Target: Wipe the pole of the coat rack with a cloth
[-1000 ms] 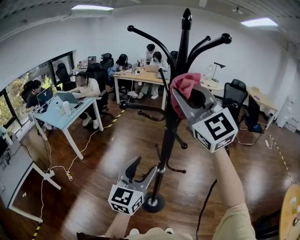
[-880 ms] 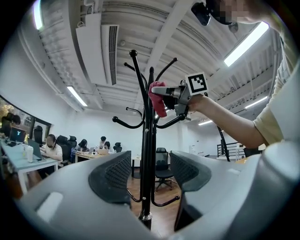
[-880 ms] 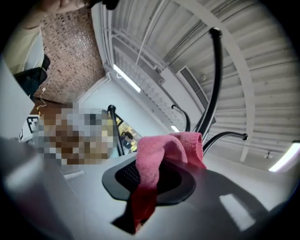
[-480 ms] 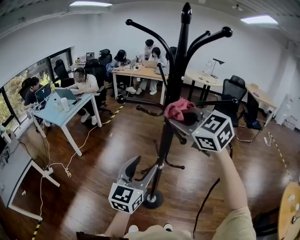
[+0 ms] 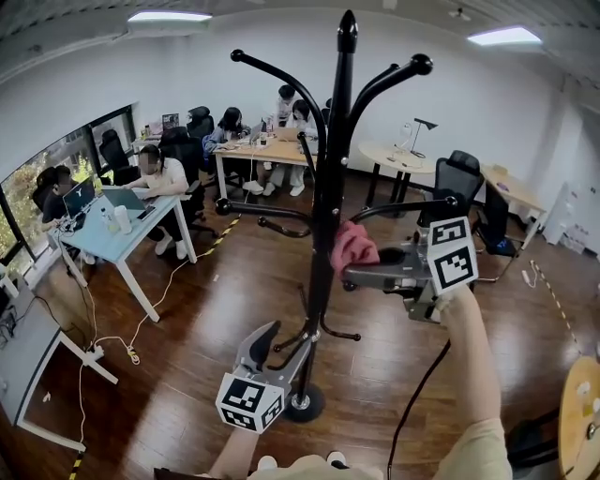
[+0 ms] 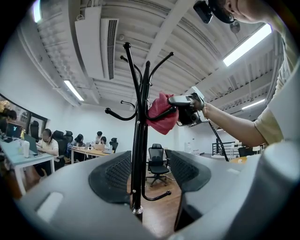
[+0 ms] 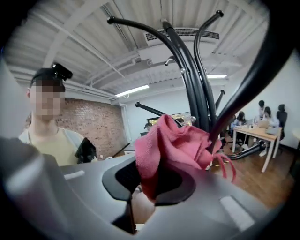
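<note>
- Cloth and right gripper sit lower on the coat rack's pole than a second ago; they were up by the top hooks then and are about mid-height now, and the gripper lies level instead of pointing upward
- Low beside the round base, the left gripper keeps much the same place as before
- Jaws of the right gripper are clenched on the red cloth, a soft bunched fabric with loose threads at one edge, pressed against the side of the pole
- Pads of the left gripper, black and ribbed, stand wide apart and grasp nothing; in the left gripper view the thin pole rises between them, close to the left pad, and contact there cannot be made out
- Glossy black metal makes up the pole, slim and round, topped by a pointed knob and curved hooks that end in balls
- Dark polished planks form the floor
- Folds of cloth bury the right gripper's fingertips in the right gripper view and cover the pole where cloth and pole meet
- People at the desks behind are small and indistinct
</note>
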The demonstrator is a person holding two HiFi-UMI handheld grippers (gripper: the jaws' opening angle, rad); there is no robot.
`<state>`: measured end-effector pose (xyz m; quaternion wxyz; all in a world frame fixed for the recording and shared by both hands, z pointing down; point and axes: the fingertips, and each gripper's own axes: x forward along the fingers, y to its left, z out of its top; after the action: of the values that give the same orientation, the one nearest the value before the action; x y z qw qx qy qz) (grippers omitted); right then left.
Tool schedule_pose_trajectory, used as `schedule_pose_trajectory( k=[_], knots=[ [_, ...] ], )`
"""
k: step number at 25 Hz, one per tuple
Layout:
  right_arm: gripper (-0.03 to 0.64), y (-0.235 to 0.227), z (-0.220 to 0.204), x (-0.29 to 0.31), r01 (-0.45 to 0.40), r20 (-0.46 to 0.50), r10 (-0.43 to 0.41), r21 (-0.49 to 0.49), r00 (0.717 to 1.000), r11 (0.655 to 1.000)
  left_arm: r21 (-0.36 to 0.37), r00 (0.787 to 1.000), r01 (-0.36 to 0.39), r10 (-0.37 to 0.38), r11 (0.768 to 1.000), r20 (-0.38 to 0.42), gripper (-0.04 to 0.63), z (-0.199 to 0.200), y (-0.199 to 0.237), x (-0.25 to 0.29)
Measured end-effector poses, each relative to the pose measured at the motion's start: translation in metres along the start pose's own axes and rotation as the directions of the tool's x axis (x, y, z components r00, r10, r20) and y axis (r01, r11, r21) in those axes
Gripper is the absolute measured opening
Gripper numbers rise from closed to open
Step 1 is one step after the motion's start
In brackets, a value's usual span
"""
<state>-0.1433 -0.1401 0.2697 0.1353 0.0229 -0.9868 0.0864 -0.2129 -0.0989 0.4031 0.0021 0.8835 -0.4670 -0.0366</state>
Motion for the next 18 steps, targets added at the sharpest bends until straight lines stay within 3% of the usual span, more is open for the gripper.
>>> schedule_pose_trajectory(
  k=[6, 10, 12, 15, 18],
  knots=[
    [0.058, 0.048, 0.012, -0.036, -0.145, 0.031, 0.149, -0.108, 0.988, 0.983, 0.056, 1.000, 0.020, -0.020, 0.998, -0.008, 0.239, 0.004, -0.012, -0.001],
    [0.058, 0.066, 0.051, -0.095, -0.101, 0.210, 0.149, -0.223, 0.966, 0.970, 0.064, 0.998, 0.070, -0.070, 0.995, 0.002, 0.240, 0.010, -0.039, 0.005],
    [0.058, 0.067, 0.071, -0.130, -0.046, 0.335, 0.138, -0.268, 0.932, 0.962, 0.066, 0.996, 0.088, -0.088, 0.994, 0.000, 0.239, 0.012, -0.051, 0.012],
    [0.058, 0.055, 0.094, -0.184, 0.074, 0.509, 0.088, -0.289, 0.856, 0.954, 0.072, 0.996, 0.087, -0.087, 0.994, -0.003, 0.239, 0.014, -0.066, 0.023],
    [0.058, 0.044, 0.111, -0.228, 0.167, 0.626, 0.061, -0.299, 0.778, 0.940, 0.071, 0.998, 0.068, -0.067, 0.995, -0.010, 0.239, 0.015, -0.078, 0.034]
  ],
)
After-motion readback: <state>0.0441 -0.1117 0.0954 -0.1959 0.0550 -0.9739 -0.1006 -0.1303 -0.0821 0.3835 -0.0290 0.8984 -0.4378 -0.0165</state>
